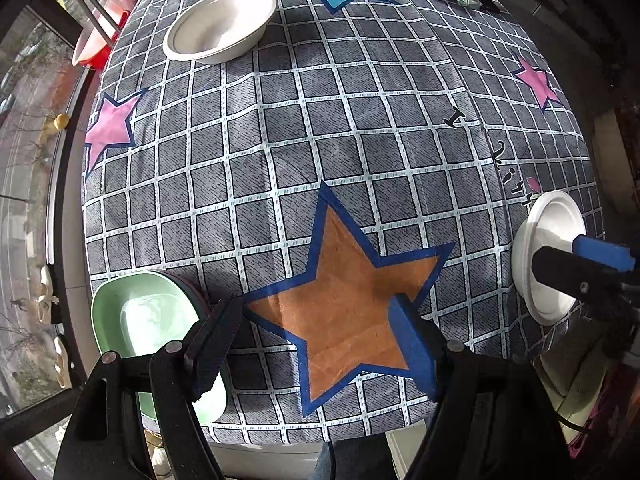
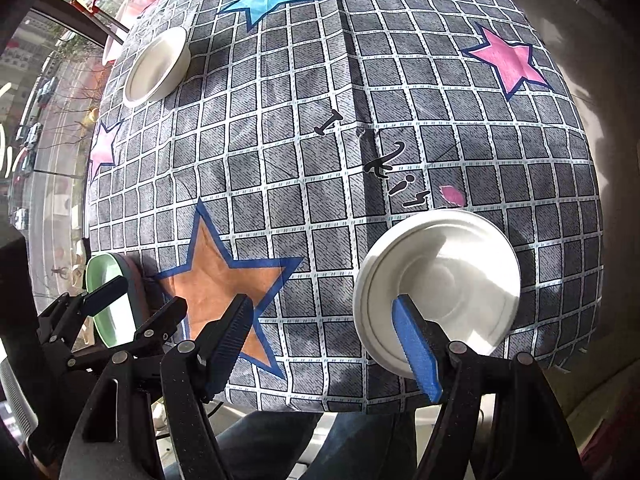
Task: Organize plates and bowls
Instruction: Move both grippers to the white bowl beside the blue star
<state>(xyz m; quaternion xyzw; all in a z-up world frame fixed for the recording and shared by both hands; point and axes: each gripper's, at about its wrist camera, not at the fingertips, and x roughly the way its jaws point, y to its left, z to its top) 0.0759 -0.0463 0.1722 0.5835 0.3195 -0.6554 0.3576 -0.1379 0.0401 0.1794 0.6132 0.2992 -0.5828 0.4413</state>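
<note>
Both tools, left tool (image 1: 320, 320) and right tool (image 2: 324, 320), are spread wide, pinching nothing. The green oval plastic dish (image 1: 132, 316) is half hidden behind a finger, with maybe a darker dish stacked under it. The white round paper bowl (image 2: 448, 276) is partly covered too.

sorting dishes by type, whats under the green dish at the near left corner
Under the green dish a darker reddish-brown rim shows along its right edge, so another dish seems stacked beneath. How many lie below is hidden. All rests on the checked tablecloth.

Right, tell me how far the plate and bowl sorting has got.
Little looks done: the far white bowl, the near white bowl and the green dish lie apart on the checked cloth. In hand: nothing; left gripper and right gripper are open, empty. Left: gathering all three.
</note>
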